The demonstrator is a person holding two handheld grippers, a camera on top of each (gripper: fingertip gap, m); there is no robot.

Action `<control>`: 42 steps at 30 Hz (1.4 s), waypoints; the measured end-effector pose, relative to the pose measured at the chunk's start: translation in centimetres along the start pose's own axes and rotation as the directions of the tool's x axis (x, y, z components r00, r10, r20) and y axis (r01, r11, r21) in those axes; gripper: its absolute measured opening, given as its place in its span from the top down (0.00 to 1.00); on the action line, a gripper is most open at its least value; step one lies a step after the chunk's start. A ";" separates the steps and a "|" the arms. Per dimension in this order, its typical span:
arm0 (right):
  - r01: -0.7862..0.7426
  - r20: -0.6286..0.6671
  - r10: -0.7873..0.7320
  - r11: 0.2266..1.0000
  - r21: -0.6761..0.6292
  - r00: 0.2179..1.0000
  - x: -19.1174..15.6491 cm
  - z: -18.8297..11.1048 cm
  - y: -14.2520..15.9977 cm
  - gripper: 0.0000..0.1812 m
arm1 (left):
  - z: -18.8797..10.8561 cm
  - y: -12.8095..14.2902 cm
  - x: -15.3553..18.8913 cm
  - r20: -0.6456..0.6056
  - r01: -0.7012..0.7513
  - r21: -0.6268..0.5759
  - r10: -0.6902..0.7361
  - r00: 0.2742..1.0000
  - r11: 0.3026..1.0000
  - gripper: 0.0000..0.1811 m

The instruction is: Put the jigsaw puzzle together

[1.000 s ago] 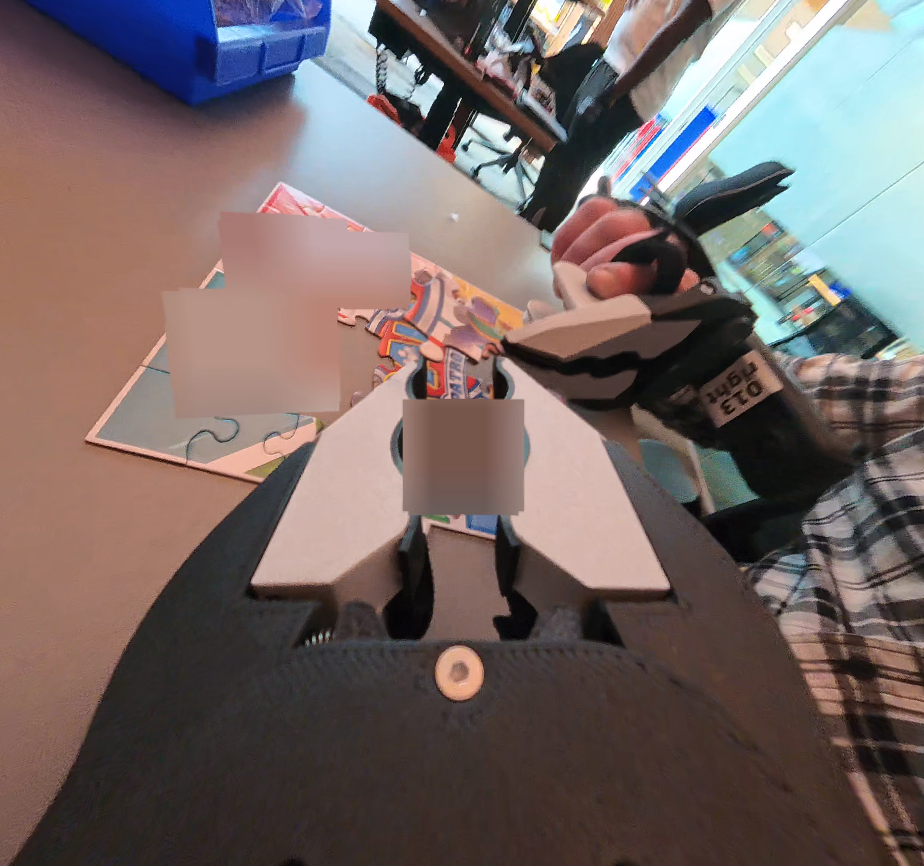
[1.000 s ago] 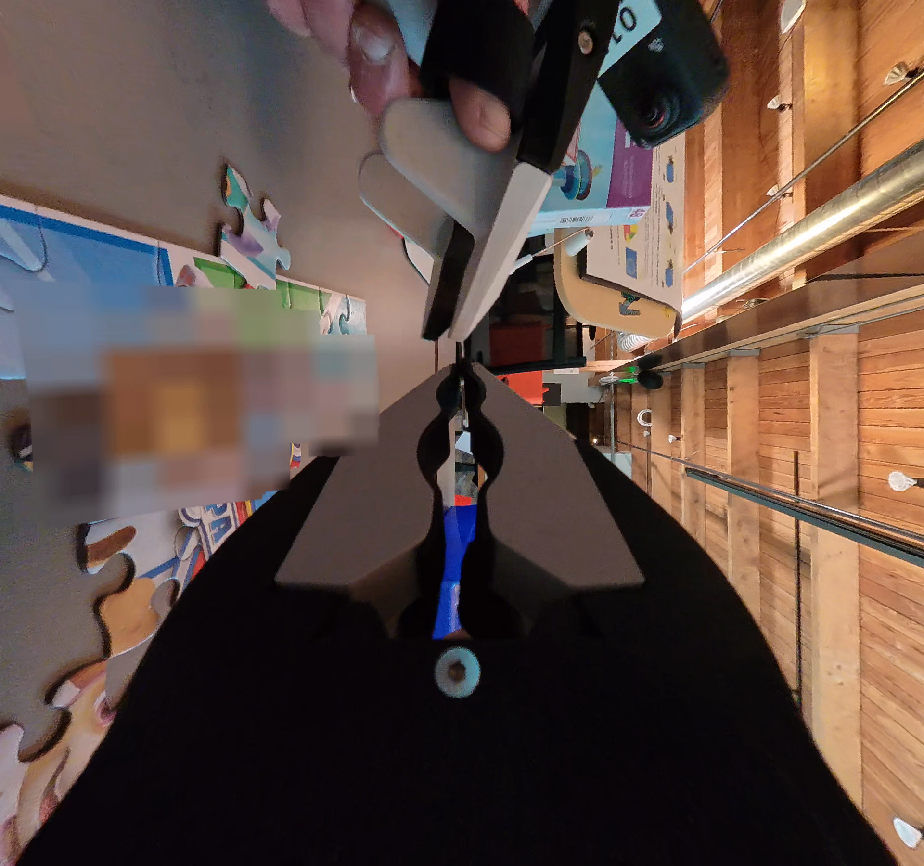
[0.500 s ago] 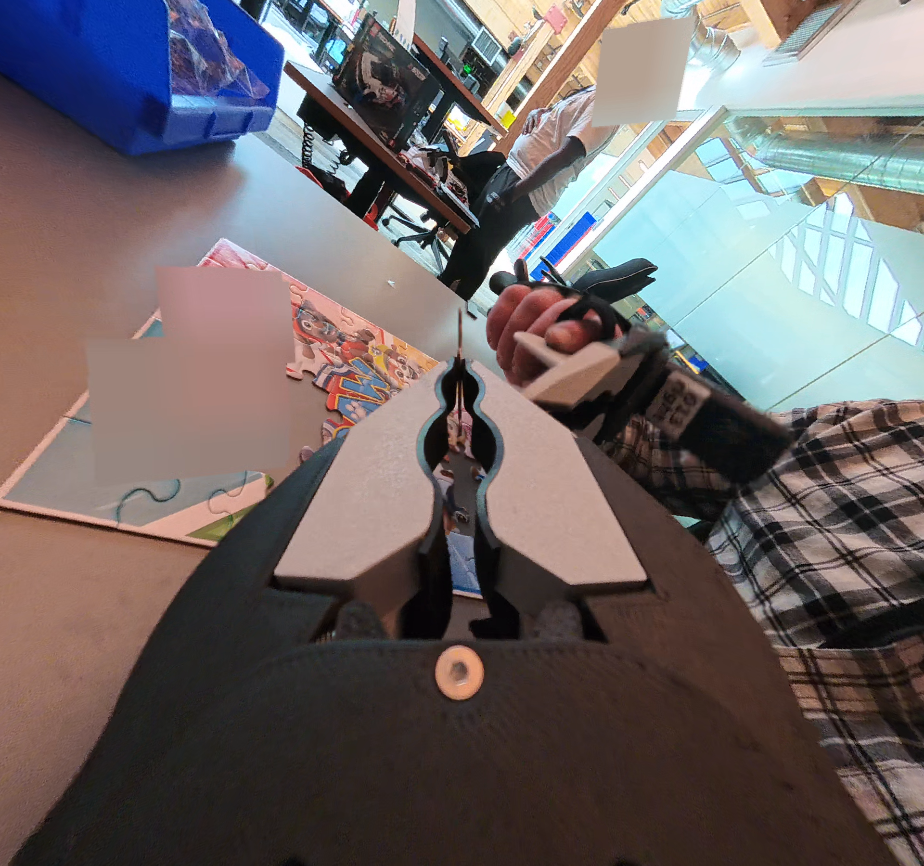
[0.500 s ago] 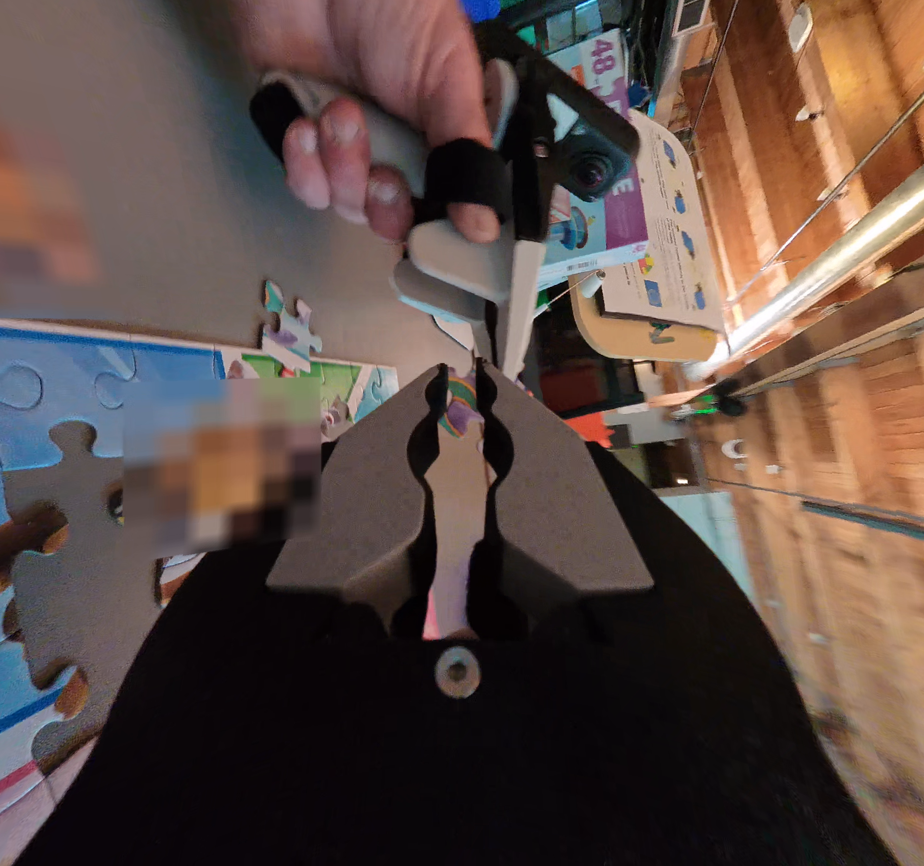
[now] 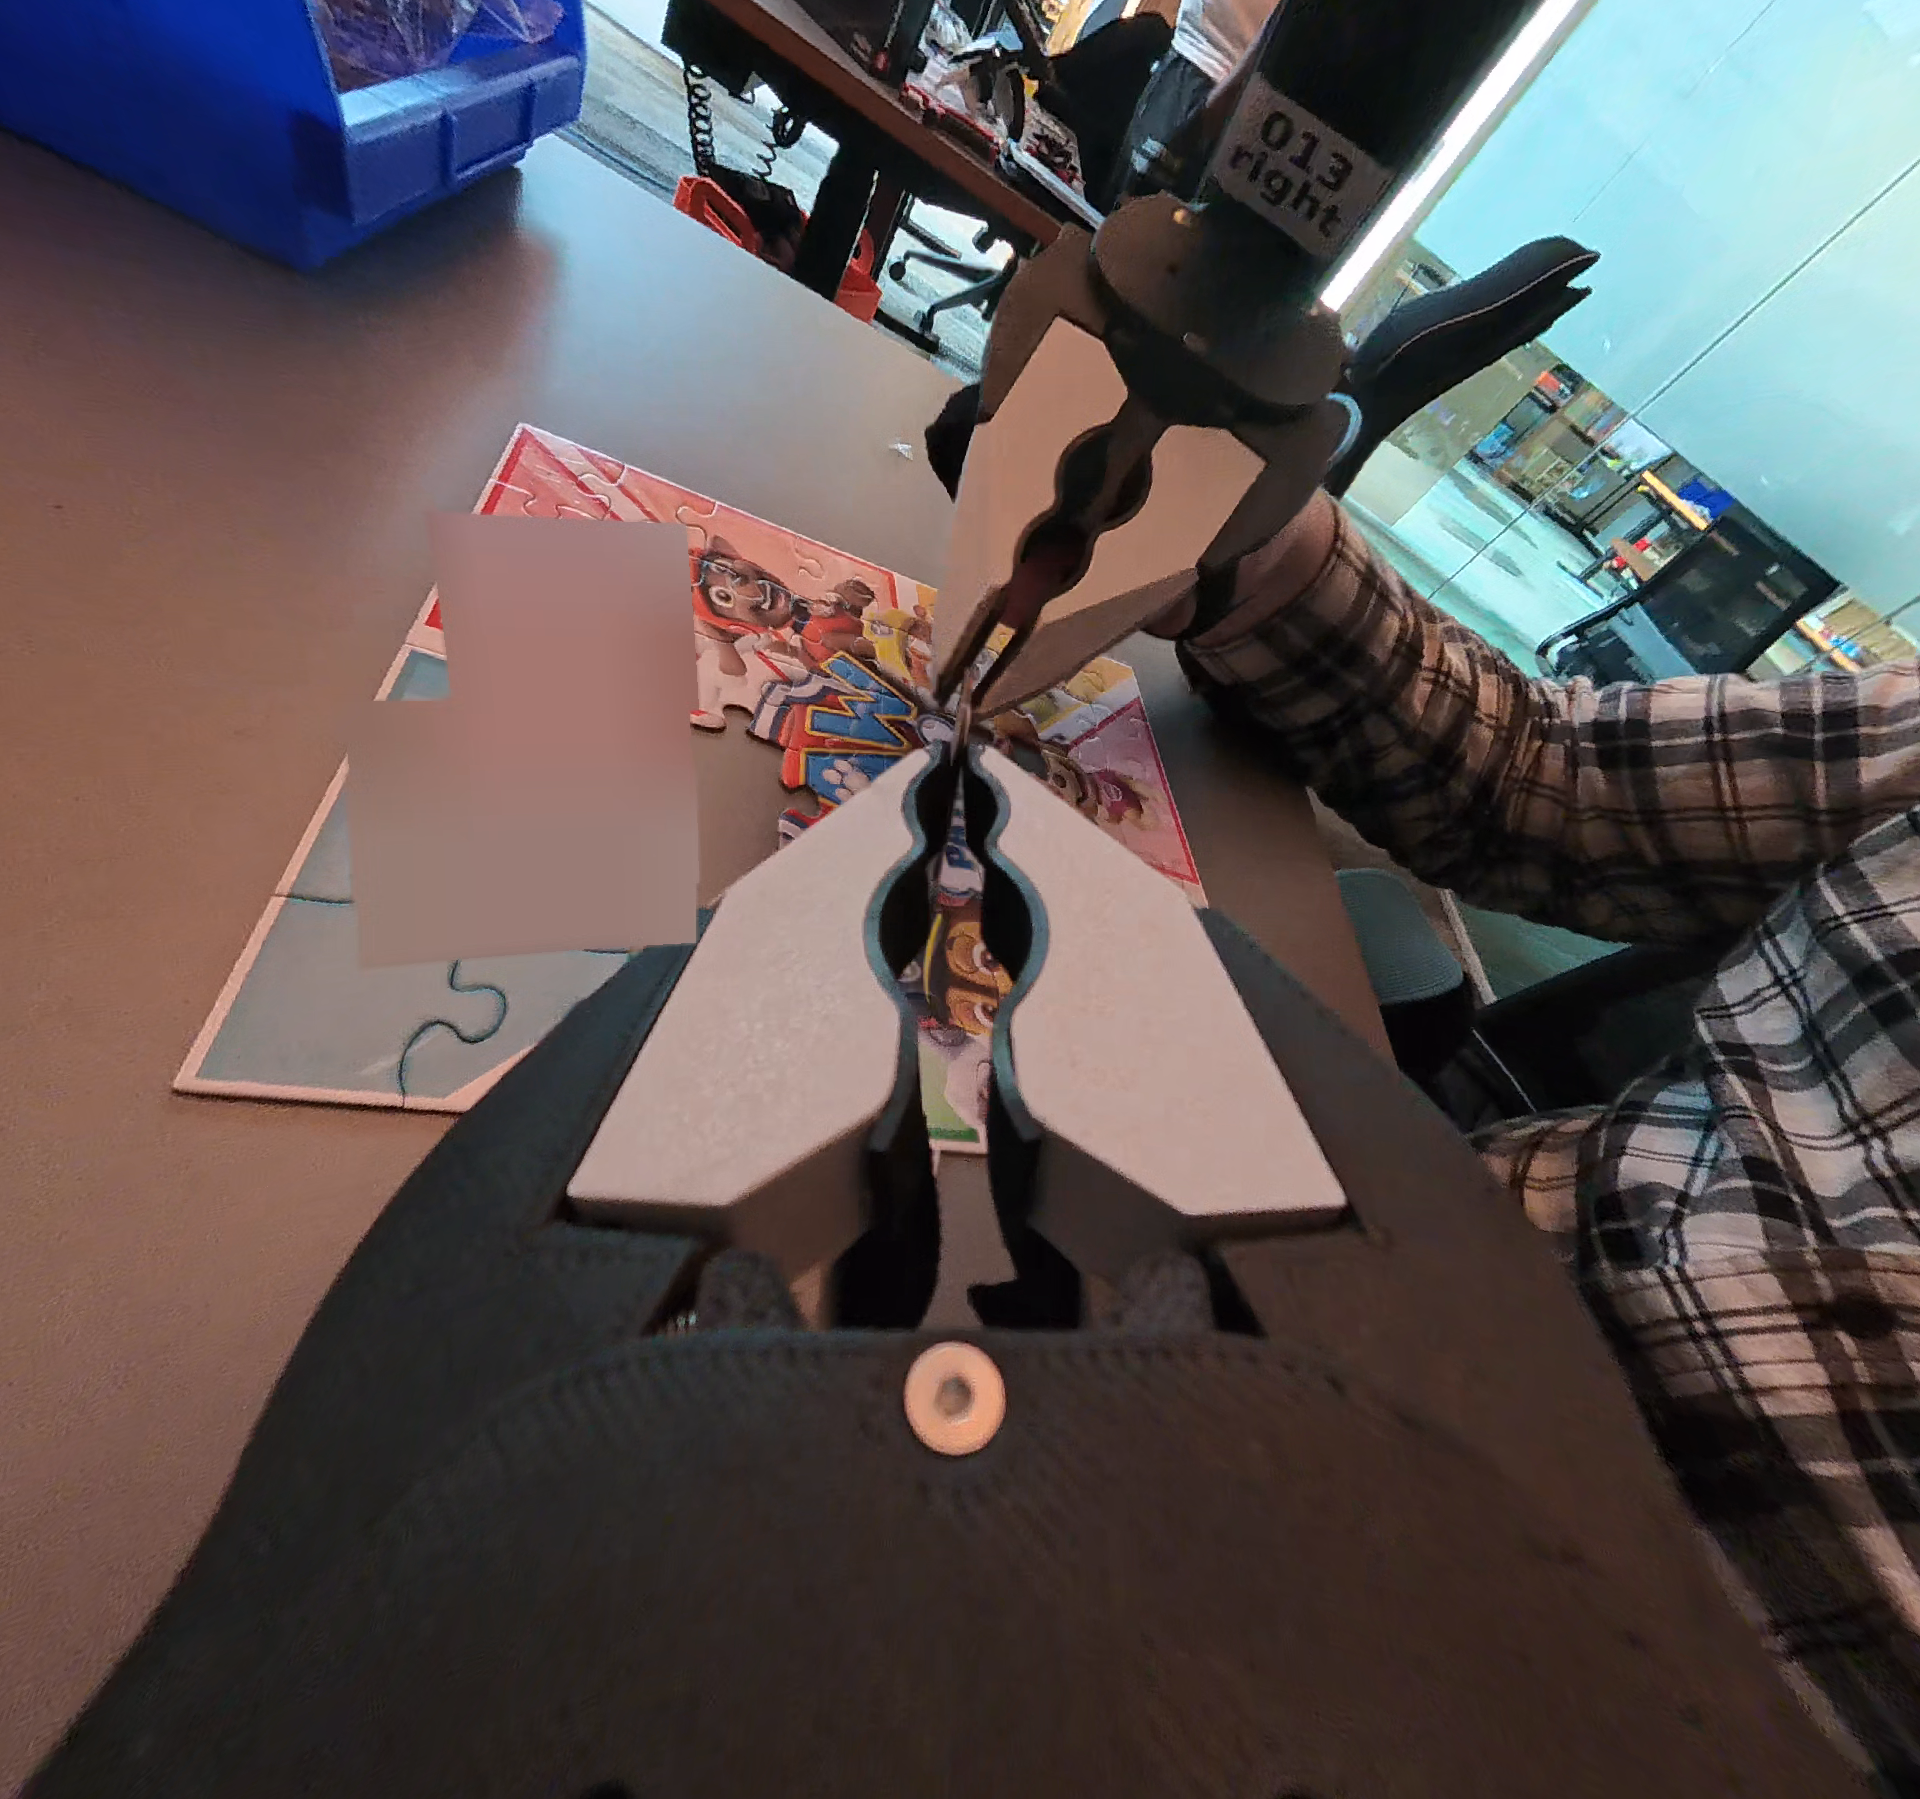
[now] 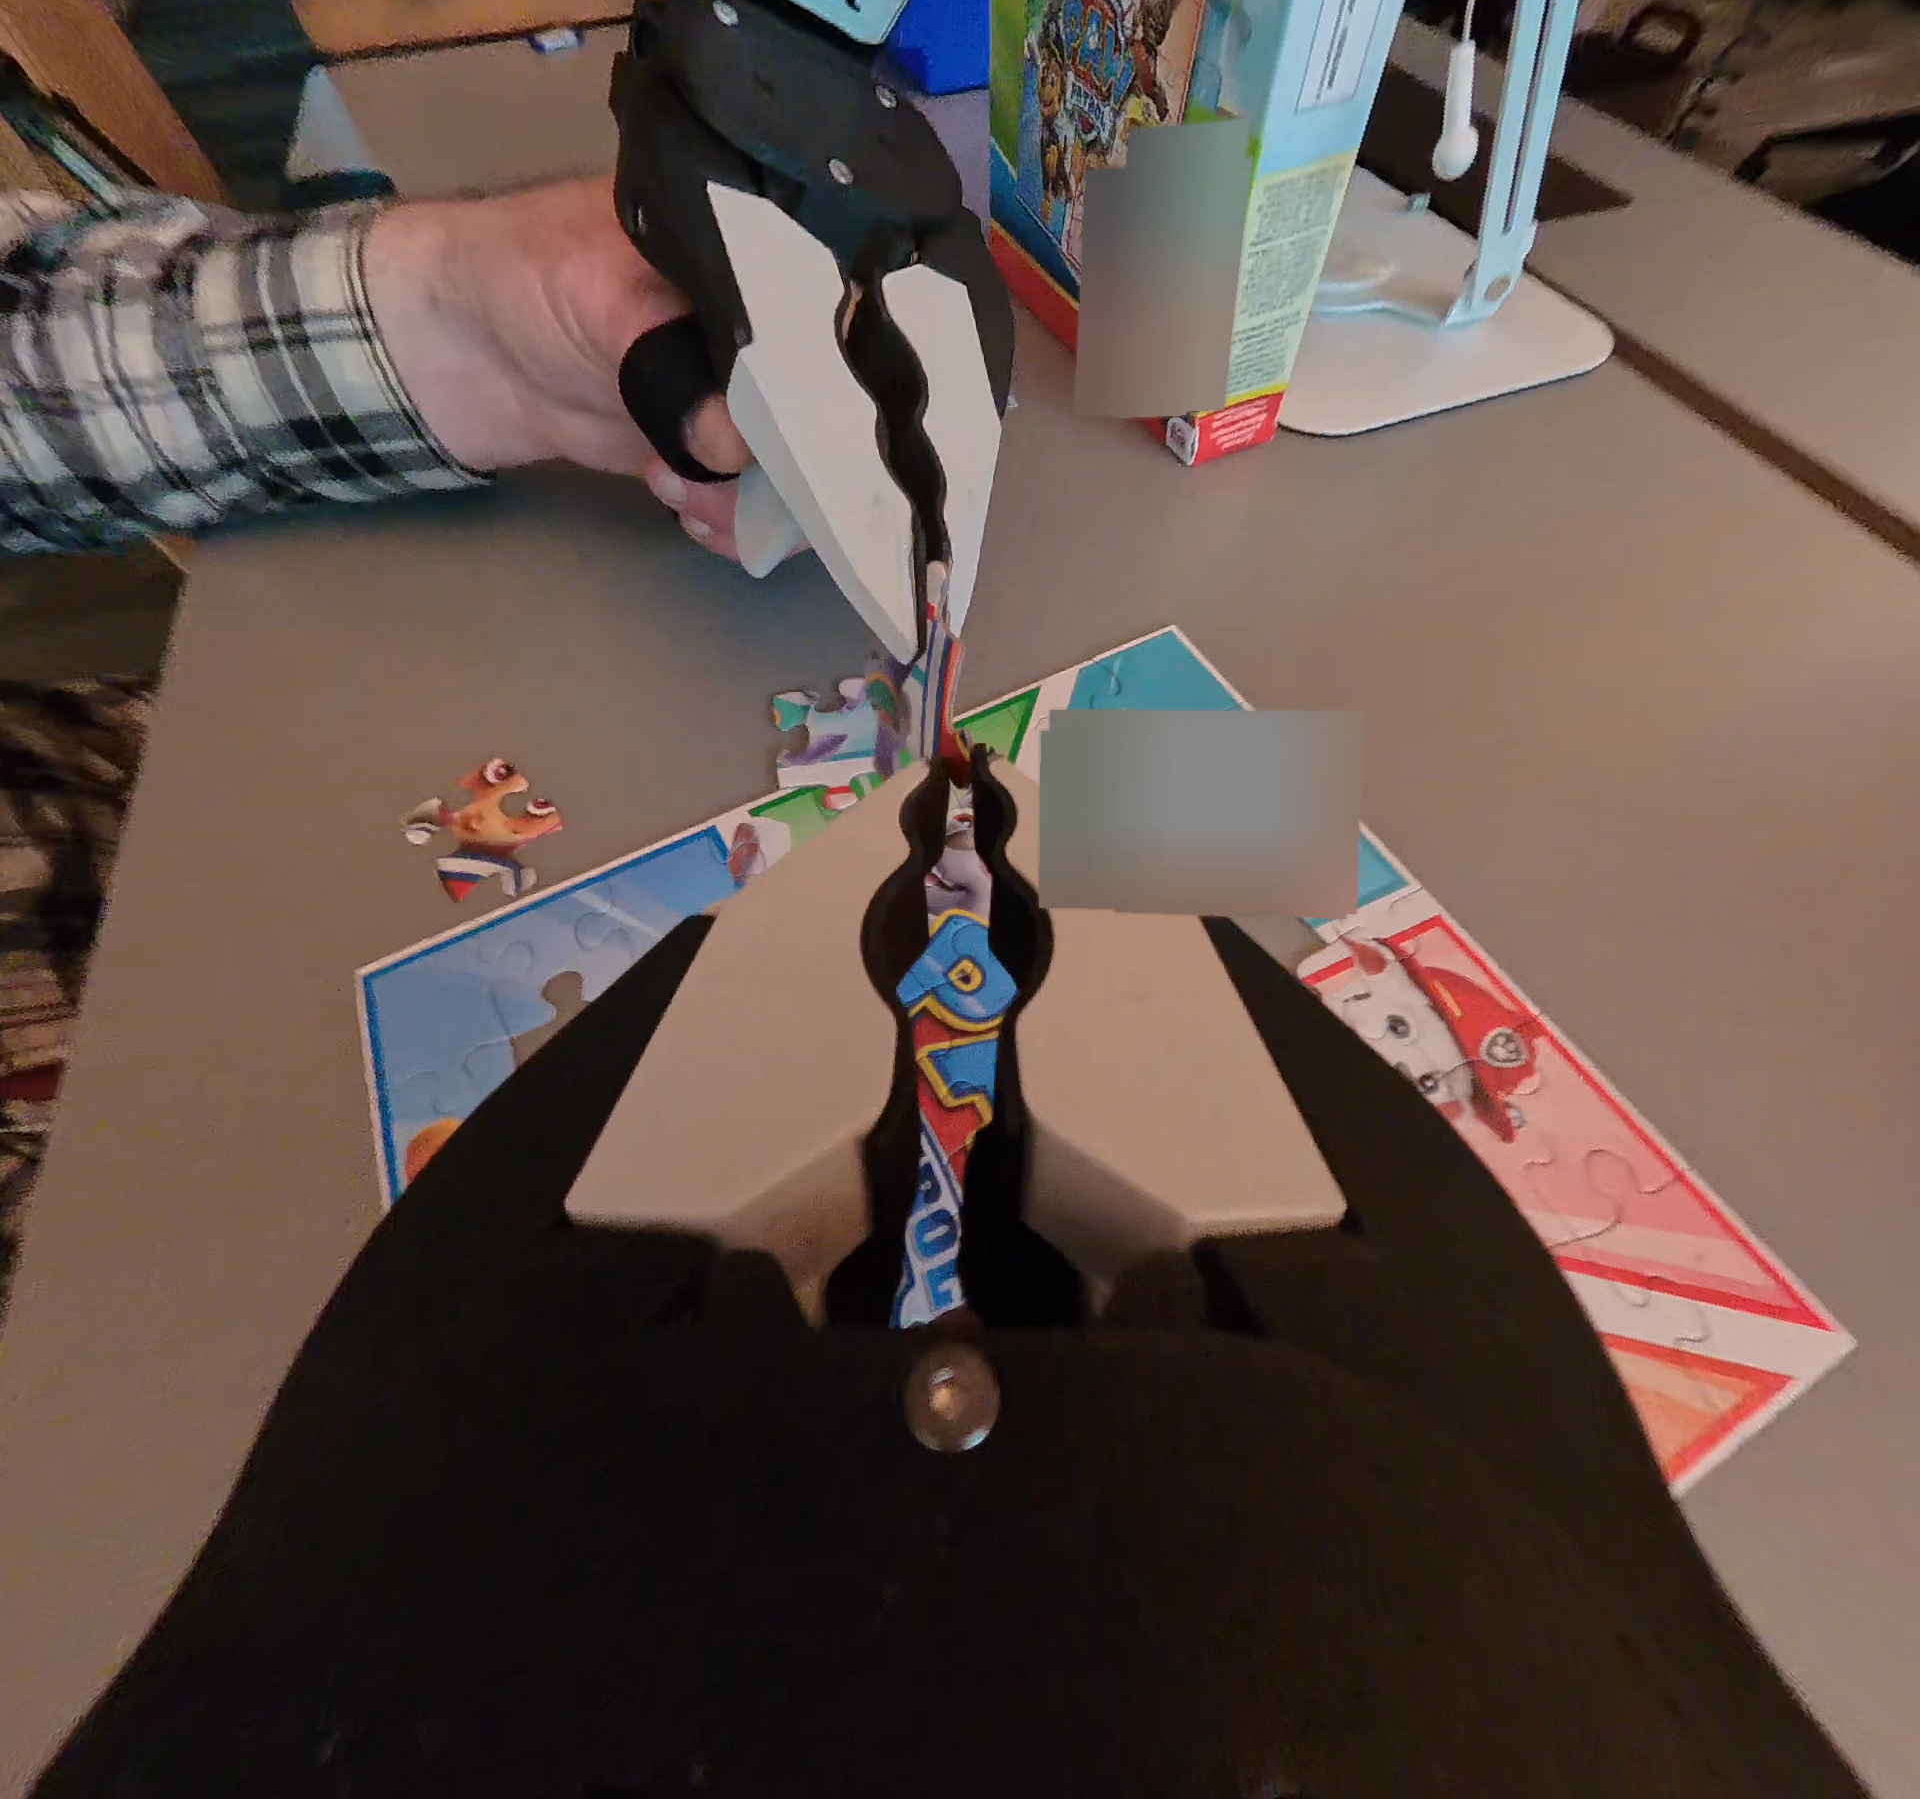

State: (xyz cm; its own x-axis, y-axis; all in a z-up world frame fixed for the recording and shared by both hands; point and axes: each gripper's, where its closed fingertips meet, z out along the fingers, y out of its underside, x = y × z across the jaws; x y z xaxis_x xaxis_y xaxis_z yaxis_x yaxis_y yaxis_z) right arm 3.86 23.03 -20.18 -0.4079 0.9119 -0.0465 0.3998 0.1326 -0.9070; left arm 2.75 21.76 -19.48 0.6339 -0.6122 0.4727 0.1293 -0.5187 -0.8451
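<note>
The partly built cartoon jigsaw (image 5: 831,627) lies flat on the grey table, with gaps in it; it also shows in the right wrist view (image 6: 1455,1074). My left gripper (image 5: 956,757) and right gripper (image 6: 951,767) meet tip to tip a little above it. Both are shut on one thin puzzle piece (image 6: 940,679), held edge-on between them; it shows as a sliver in the left wrist view (image 5: 966,710). The right gripper (image 5: 971,679) comes down from above in the left wrist view. The left gripper (image 6: 935,627) does the same in the right wrist view.
Two loose pieces lie on the table by the puzzle's edge, an orange one (image 6: 483,830) and a pale one (image 6: 826,726). The puzzle box (image 6: 1122,87) and a white stand (image 6: 1455,336) stand behind. A blue bin (image 5: 260,35) sits far left. Both grippers' tips are close together, under 4 cm apart.
Both grippers have swung round and now meet tip to tip over the puzzle. The left jaws closed from a wider gap one second ago.
</note>
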 end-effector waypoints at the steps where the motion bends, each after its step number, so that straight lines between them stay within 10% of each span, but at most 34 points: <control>1: -0.037 0.019 0.037 0.999 0.003 0.999 0.1 -0.1 0.0 1.00 | 0.1 -0.1 -0.2 0.002 0.012 0.008 -0.012 1.000 1.000 0.99; 16: -0.427 0.093 0.451 0.882 -0.200 0.888 3.0 0.3 4.8 1.00 | 0.1 2.8 -4.4 0.231 -0.007 -0.167 0.046 0.972 0.986 0.96; 42: -0.406 0.129 0.437 0.889 -0.212 0.890 4.2 -0.4 3.8 1.00 | -0.1 4.7 -6.1 0.352 -0.066 -0.345 0.194 0.916 0.936 0.94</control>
State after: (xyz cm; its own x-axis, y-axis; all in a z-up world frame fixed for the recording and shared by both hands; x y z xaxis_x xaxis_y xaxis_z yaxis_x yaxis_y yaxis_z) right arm 4.01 27.51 -23.64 -0.2944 0.8195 -0.4917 0.6949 -0.1696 -0.6988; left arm -0.58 23.02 -26.37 0.8739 -0.4514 0.1806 -0.1838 -0.6507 -0.7367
